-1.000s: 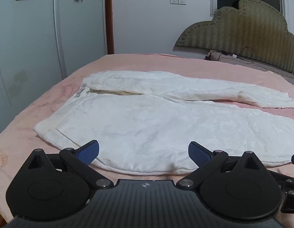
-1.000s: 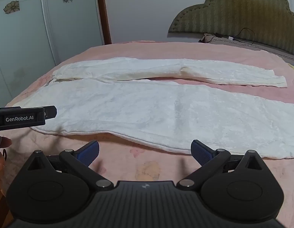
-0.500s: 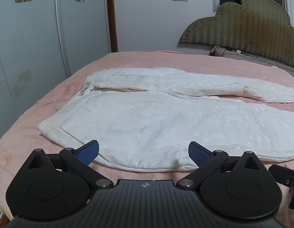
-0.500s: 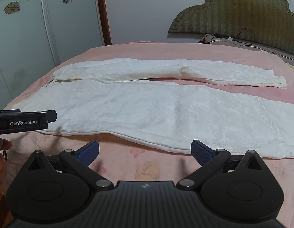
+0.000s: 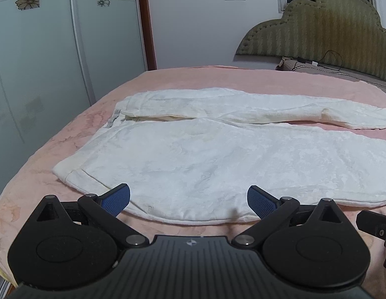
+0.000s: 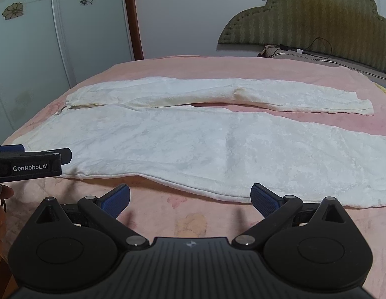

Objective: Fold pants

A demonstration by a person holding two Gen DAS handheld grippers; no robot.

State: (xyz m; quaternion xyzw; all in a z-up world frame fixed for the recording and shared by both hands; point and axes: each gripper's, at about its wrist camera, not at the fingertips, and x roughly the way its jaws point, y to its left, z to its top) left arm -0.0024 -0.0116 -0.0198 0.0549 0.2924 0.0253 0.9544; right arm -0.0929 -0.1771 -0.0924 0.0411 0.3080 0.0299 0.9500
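Observation:
White pants [image 5: 208, 159] lie flat on the pink bed [image 5: 43, 159], waist at the left, both legs stretched to the right, the far leg slightly apart. My left gripper [image 5: 188, 200] is open and empty, just above the near edge of the pants by the waist. My right gripper [image 6: 190, 199] is open and empty, over the bedsheet just short of the near leg's edge [image 6: 193, 189]. The pants also show in the right wrist view [image 6: 205, 144]. The left gripper's body [image 6: 28, 165] shows at the left of that view.
A padded headboard [image 5: 317, 32] and a pillow with a cable [image 5: 317, 67] are at the far right. Sliding wardrobe doors [image 5: 55, 62] stand past the bed's left side. The bed's near edge runs just below both grippers.
The left gripper has drawn back and shifted slightly, so the pants sit farther right and lower in its view. The right gripper has barely moved. Both stay open.

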